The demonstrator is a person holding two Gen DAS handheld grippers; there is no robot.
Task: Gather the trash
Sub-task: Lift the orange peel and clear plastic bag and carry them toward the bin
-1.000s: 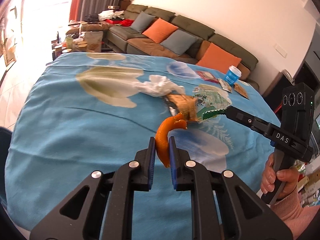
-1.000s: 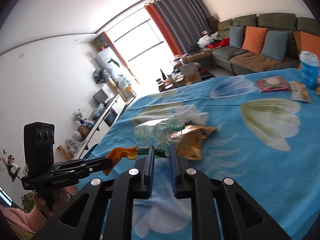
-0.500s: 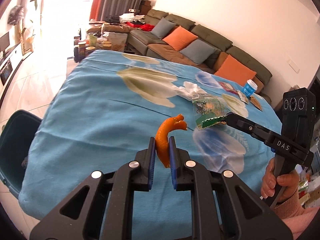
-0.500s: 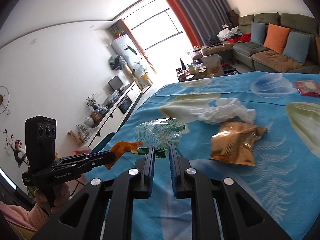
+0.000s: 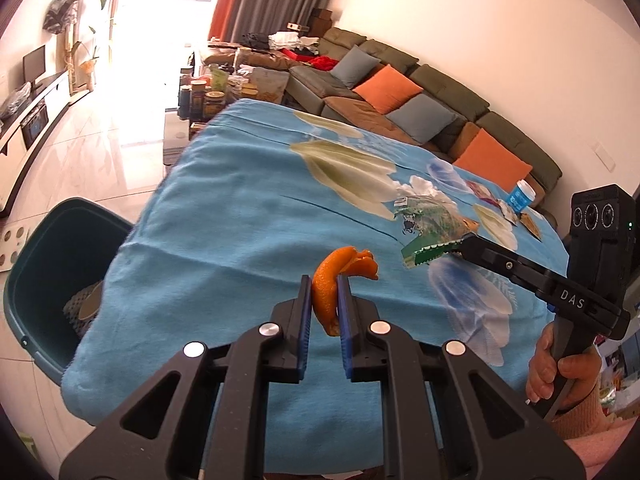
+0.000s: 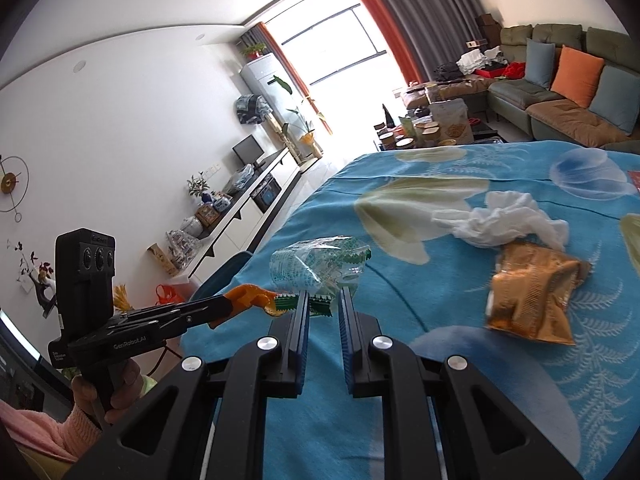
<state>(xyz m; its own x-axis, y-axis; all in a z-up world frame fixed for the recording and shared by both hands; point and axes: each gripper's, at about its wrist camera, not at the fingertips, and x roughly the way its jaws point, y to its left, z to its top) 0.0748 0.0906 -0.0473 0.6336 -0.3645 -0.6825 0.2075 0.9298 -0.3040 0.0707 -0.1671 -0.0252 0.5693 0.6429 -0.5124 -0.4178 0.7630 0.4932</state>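
Observation:
My left gripper (image 5: 324,286) is shut on a curled orange peel (image 5: 334,276), held above the near left part of the blue-clothed table (image 5: 240,232). The peel (image 6: 250,294) and the left gripper (image 6: 226,306) also show in the right wrist view, held by a hand in a pink sleeve. My right gripper (image 6: 323,300) is shut on the green serrated edge of a clear, green-printed wrapper (image 6: 316,264). In the left wrist view that wrapper (image 5: 430,228) hangs from the right gripper (image 5: 460,245). A dark teal bin (image 5: 48,264) stands on the floor by the table's left corner.
A gold snack bag (image 6: 532,300) and a crumpled white tissue (image 6: 504,220) lie on the cloth. Far across the table stand a blue cup (image 5: 522,196) and some small packets (image 5: 482,191). A sofa (image 5: 420,92) and a cluttered low table (image 5: 224,84) lie beyond.
Both grippers have carried their loads leftward along the table toward its corner. The gold bag stays behind on the cloth, and the teal bin has come into the left wrist view.

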